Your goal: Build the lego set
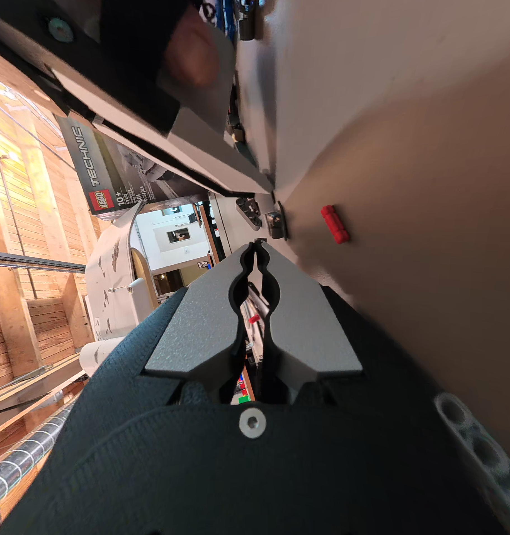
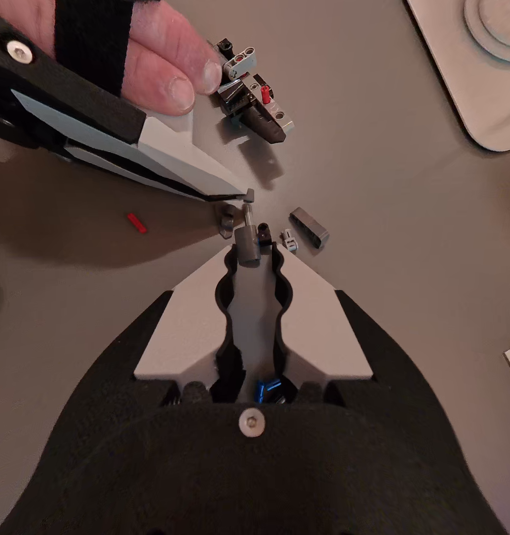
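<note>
Mating step: the right tool point(image 2: 252, 249) grips a grey connector point(image 2: 247, 244); the left tool point(image 2: 245, 197) pinches a small grey piece point(image 2: 249, 194) nearby, needing careful alignment.

Timber-walled workshop: plank wall point(image 1: 22, 260), grey worktable point(image 2: 392, 231), kit box point(image 1: 109, 170).

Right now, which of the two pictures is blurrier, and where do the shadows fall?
Left wrist view: rolled sideways, motion-smeared across the top around the right gripper, though the red piece stays crisp. Right wrist view: sharp overall, with fisheye bending at the edges; the left gripper and hand throw a broad dark shadow over the table at left, around the red piece.
</note>
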A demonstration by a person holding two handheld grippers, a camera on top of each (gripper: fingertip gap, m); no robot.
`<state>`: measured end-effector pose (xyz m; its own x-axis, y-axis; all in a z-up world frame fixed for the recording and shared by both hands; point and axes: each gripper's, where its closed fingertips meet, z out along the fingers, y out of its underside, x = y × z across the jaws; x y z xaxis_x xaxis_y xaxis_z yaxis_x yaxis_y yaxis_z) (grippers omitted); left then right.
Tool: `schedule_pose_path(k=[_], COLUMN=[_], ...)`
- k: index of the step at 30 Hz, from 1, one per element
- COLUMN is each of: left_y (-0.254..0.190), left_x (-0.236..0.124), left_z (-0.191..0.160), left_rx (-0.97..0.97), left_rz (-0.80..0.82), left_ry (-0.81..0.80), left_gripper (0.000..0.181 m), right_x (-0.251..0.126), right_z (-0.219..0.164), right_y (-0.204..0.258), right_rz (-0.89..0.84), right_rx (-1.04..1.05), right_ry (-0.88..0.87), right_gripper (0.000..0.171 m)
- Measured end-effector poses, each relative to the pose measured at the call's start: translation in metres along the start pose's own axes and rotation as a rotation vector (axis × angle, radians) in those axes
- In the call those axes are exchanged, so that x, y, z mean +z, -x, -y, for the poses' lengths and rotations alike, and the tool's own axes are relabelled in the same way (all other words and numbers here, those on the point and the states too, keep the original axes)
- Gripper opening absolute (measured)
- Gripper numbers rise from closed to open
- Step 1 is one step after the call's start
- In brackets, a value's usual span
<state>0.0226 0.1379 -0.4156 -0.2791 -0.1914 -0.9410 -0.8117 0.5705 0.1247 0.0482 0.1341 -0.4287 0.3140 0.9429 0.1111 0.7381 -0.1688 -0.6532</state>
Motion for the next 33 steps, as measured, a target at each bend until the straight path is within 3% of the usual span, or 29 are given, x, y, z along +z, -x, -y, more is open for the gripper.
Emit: schedule_pose_path(k=[17,21,33], left_y=[-0.0021,-0.0018,-0.0013], left_x=[0.0009,0.0012,0.0049], left_z=[-0.0027,-0.0024,-0.0019], left_rx=[-0.026,-0.027,-0.038], left_rz=[-0.003,-0.006,-0.009], left_ry=[0.005,0.004,0.004], left_gripper=[0.000,0.000,0.000], right_x=[-0.0038,-0.0029,-0.0079], right_z=[-0.0060,-0.0052,-0.0029], right_y=[-0.0028,-0.0012,-0.0013], right_rz=[-0.003,-0.005,0.119], right_rx=[0.075,0.068,0.191], right_ry=[0.024,0.014,-0.019], right_gripper=[0.024,0.014,0.005])
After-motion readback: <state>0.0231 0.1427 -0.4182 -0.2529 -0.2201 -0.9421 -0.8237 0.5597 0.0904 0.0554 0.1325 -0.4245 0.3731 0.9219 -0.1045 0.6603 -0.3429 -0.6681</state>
